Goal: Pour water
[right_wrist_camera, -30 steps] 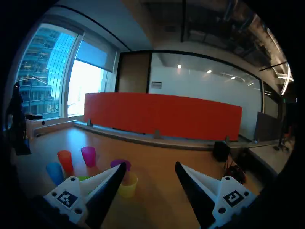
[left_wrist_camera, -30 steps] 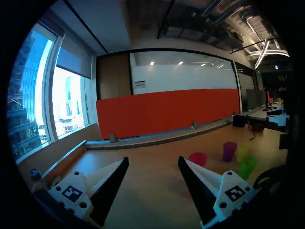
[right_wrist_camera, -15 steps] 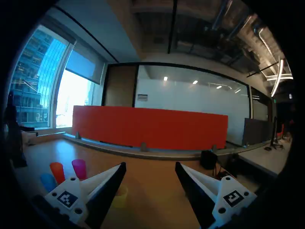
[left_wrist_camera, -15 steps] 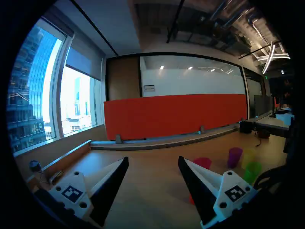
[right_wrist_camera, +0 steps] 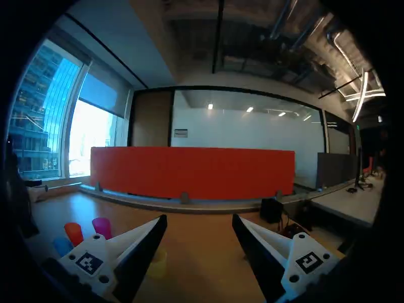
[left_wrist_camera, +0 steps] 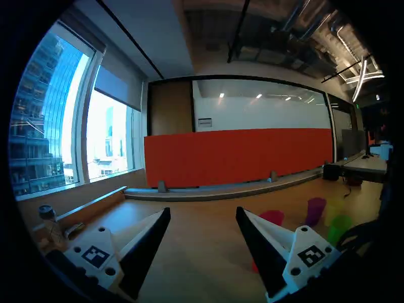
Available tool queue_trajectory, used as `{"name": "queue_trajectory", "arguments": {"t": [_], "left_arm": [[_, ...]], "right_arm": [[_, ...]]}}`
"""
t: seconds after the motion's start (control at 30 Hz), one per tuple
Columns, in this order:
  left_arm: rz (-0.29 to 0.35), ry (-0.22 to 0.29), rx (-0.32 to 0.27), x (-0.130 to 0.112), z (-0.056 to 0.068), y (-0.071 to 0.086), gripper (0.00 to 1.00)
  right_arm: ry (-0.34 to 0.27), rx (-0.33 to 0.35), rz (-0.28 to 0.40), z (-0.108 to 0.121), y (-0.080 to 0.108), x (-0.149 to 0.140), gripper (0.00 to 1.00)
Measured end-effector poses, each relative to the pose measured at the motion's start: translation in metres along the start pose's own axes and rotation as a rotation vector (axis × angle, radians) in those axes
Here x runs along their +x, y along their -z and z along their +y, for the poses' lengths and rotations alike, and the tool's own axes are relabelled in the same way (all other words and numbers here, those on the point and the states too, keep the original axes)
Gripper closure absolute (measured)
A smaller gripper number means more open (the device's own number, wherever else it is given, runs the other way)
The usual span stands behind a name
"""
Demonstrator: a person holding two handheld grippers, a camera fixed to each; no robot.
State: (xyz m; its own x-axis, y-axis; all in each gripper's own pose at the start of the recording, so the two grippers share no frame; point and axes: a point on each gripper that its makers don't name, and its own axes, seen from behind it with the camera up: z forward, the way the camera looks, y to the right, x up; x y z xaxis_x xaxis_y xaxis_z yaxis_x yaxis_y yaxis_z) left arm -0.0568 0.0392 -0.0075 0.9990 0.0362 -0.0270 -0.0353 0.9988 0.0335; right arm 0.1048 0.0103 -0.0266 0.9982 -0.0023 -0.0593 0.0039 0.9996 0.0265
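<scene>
Wooden surface (left_wrist_camera: 202, 262) is stretching below; left gripper (left_wrist_camera: 202, 209) is hovering, fingers wide, empty, pink cup (left_wrist_camera: 275, 216) and purple cup (left_wrist_camera: 316, 209) standing rightward; orange cup (right_wrist_camera: 73, 233) and magenta cup (right_wrist_camera: 101, 227) are standing left of right gripper (right_wrist_camera: 198, 217), fingers likewise wide.

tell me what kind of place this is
Probably an open-plan office: a long wooden desk with an orange divider panel, a glass-walled room behind it, and tall windows facing high-rise buildings.
</scene>
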Motion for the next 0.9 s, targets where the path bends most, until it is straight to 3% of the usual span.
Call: {"name": "queue_trajectory", "arguments": {"t": [0.2,0.5,0.9], "left_arm": [[0.003,-0.01,0.016,-0.016,0.001,0.002,0.04],[0.031,0.035,0.006,-0.027,0.003,0.007,0.04],[0.028,0.037,0.017,-0.042,-0.006,0.015,0.04]], "right_arm": [[-0.019,-0.013,0.01,0.002,0.003,0.005,0.0],[0.003,-0.021,0.001,-0.003,0.005,0.004,0.0],[0.004,-0.014,-0.008,-0.013,0.004,0.004,0.0]]}}
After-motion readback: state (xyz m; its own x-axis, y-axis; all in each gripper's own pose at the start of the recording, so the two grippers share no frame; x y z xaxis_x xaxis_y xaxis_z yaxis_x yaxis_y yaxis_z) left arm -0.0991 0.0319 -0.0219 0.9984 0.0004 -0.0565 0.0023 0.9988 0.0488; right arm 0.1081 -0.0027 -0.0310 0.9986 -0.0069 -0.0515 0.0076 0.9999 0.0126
